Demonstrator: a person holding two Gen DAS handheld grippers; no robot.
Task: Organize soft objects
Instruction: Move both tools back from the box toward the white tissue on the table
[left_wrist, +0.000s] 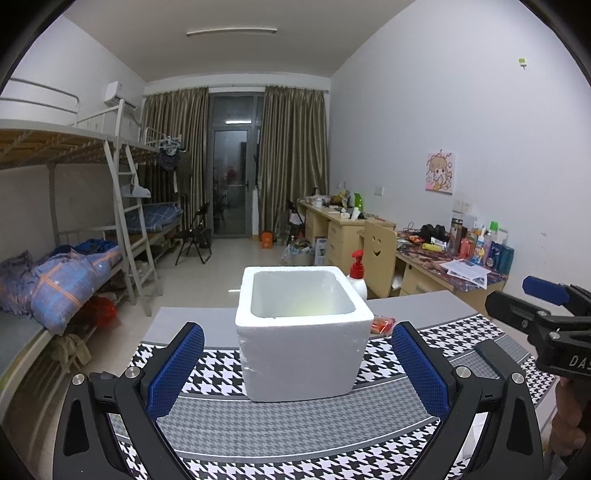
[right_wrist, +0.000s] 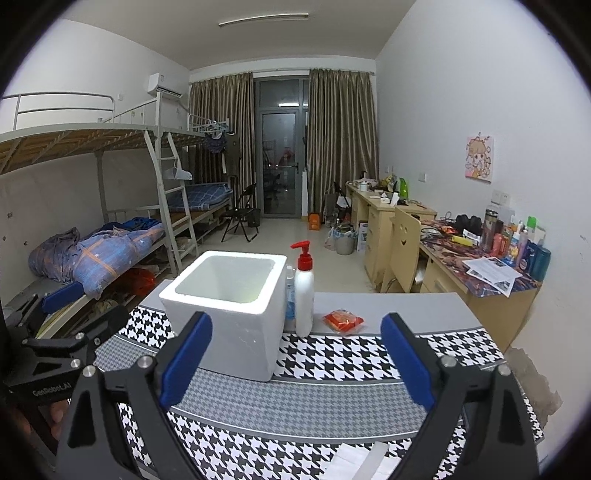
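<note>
Your left tool (left_wrist: 297, 373) hangs over the near edge of the bench (left_wrist: 424, 302) with its blue pads spread wide and nothing between them. It points straight at the white foam box (left_wrist: 303, 332), which stands upright on the houndstooth cloth (left_wrist: 221, 358) with its mouth open to the ceiling; what you can see of its inside looks bare.

Your right tool (right_wrist: 295, 373) is spread just as wide and carries nothing. From its camera the foam box (right_wrist: 229, 314) sits left of centre. Just right of the box stands a white pump bottle (right_wrist: 304, 295) with a red head, and a smaller clear bottle (right_wrist: 290, 299) is tucked between the two.

The soft thing to sort, a small red packet (right_wrist: 342, 320), lies flat on the grey strip of the bench beyond the cloth, a little right of the pump bottle and apart from it. It seems to be a sealed pouch, though the print is too small to read. In the left view only a sliver of the packet (left_wrist: 382, 325) shows past the box's right corner.

Your right tool also appears at the right edge of the left view, level with the box.
</note>
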